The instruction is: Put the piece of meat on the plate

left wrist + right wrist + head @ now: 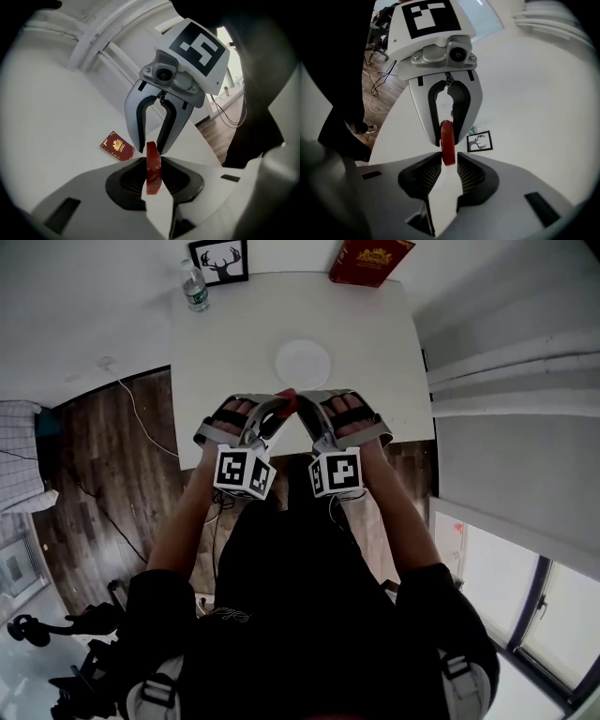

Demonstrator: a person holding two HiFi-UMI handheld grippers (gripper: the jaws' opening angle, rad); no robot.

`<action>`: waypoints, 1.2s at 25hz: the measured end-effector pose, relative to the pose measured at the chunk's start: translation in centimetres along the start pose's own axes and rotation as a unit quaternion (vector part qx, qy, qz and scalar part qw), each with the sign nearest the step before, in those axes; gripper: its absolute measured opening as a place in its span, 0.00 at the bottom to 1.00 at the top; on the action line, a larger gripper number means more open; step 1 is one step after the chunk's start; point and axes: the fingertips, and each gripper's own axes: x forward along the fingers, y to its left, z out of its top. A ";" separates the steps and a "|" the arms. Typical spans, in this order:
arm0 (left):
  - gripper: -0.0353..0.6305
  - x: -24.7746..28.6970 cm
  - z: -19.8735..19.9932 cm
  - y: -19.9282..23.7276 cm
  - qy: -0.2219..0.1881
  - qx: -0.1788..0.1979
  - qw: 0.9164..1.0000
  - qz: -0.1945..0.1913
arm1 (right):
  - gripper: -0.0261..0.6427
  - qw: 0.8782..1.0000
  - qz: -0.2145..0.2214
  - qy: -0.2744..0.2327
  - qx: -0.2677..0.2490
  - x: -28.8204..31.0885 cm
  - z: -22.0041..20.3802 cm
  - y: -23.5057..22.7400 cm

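A thin red piece of meat (288, 396) hangs edge-on between my two grippers, which face each other tip to tip over the near part of the white table (375, 352). In the left gripper view my left gripper (152, 180) is shut on the meat (153, 166), pads against both faces. In the right gripper view the meat (447, 140) stands between the jaws of my right gripper (447, 164), with a sliver of space on each side; those jaws are open. The round white plate (303, 364) lies just beyond the grippers with nothing on it.
A red book (370, 261) lies at the table's far edge. Beside it at the far left are a framed deer picture (219, 262) and a water bottle (194, 287). Wooden floor with a cable lies to the left, and a white wall to the right.
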 end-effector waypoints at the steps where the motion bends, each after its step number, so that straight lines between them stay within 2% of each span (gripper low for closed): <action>1: 0.19 0.2 -0.2 0.0 0.004 0.005 1.000 0.002 | 0.20 1.000 0.001 -0.004 -0.015 0.4 0.0 0.0; 4: 0.19 1.1 -1.4 0.6 0.022 0.017 1.000 0.013 | 0.18 0.999 0.005 -0.023 -0.039 1.9 0.0 -0.4; 10: 0.19 3.1 -3.5 1.8 0.049 -0.005 0.999 0.018 | 0.17 0.998 0.041 -0.039 -0.032 4.9 -1.1 -0.7; 13: 0.20 4.4 -3.8 2.1 0.044 -0.009 0.999 0.025 | 0.17 0.998 0.043 -0.031 -0.030 5.8 -2.2 -0.6; 17: 0.22 5.7 -3.6 1.4 0.028 -0.059 0.998 0.023 | 0.17 0.998 0.050 -0.023 -0.009 5.9 -3.9 0.5; 21: 0.21 5.8 -4.6 0.9 0.038 -0.110 0.993 0.034 | 0.17 0.998 0.058 0.016 0.008 6.3 -6.7 1.7; 22: 0.16 5.5 -5.3 1.1 0.040 -0.134 0.989 0.046 | 0.17 0.998 0.058 0.027 0.015 6.5 -7.6 1.9; 23: 0.06 5.1 -5.9 1.3 0.041 -0.163 0.984 0.057 | 0.17 0.998 0.056 0.036 0.023 6.7 -8.5 2.2; 26: 0.06 4.2 -7.6 1.3 0.042 -0.264 0.961 0.067 | 0.17 0.996 0.051 0.058 0.048 6.8 -10.1 2.6; 29: 0.06 3.7 -8.8 0.8 0.049 -0.343 0.935 0.079 | 0.17 0.993 0.052 0.078 0.065 6.8 -10.4 3.1; 30: 0.06 3.7 -9.0 0.6 0.049 -0.371 0.924 0.083 | 0.17 0.993 0.053 0.083 0.069 6.9 -10.5 3.2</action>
